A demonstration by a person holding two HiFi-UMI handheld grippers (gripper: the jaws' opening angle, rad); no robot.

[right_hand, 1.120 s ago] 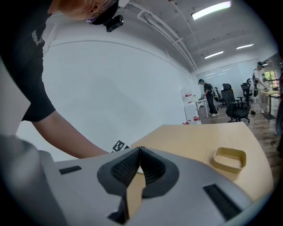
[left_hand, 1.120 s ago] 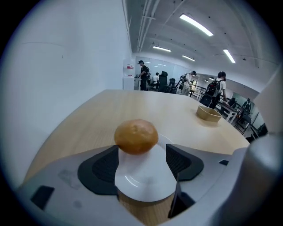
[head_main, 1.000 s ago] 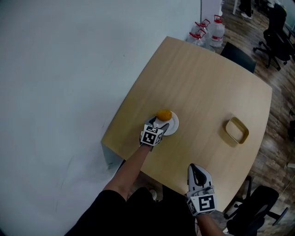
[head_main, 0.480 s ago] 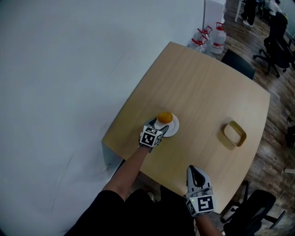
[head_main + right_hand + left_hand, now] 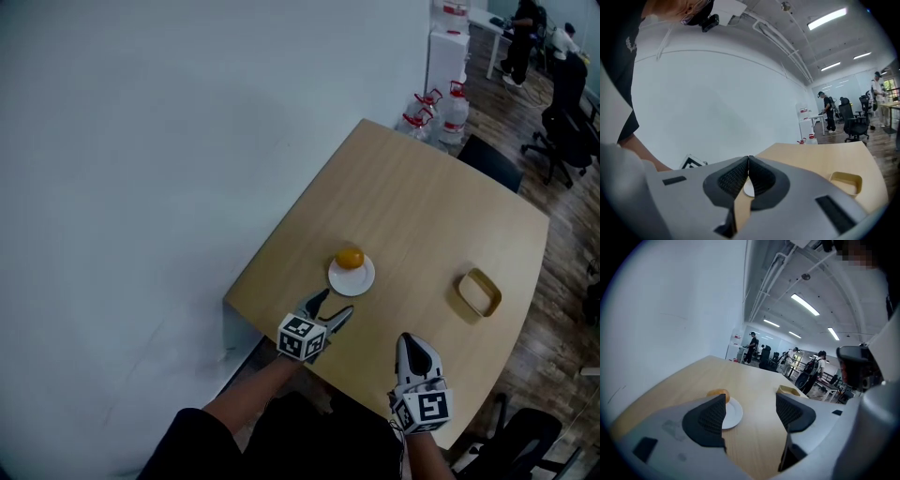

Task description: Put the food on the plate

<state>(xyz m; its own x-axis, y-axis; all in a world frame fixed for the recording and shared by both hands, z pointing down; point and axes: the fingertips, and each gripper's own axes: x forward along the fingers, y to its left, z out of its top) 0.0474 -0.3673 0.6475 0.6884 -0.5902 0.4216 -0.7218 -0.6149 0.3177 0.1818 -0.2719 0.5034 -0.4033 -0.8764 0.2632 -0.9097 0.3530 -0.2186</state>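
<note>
An orange bun-like food (image 5: 350, 258) lies on the far-left part of a small white plate (image 5: 354, 278) on the wooden table (image 5: 431, 216). In the left gripper view the food (image 5: 717, 393) and plate (image 5: 733, 412) show between the jaws, well ahead of them. My left gripper (image 5: 329, 309) is open and empty, near the table's front edge, short of the plate. My right gripper (image 5: 413, 348) is shut with nothing in it, at the front edge to the right.
A shallow tan tray (image 5: 479, 292) sits on the table's right side; it also shows in the right gripper view (image 5: 847, 180). A white wall runs along the table's left. Water bottles (image 5: 439, 110) and office chairs (image 5: 567, 131) stand beyond the far end.
My left gripper has let go of the food and pulled back from the plate toward the front edge, jaws open. The food stays on the plate. The right gripper has barely moved.
</note>
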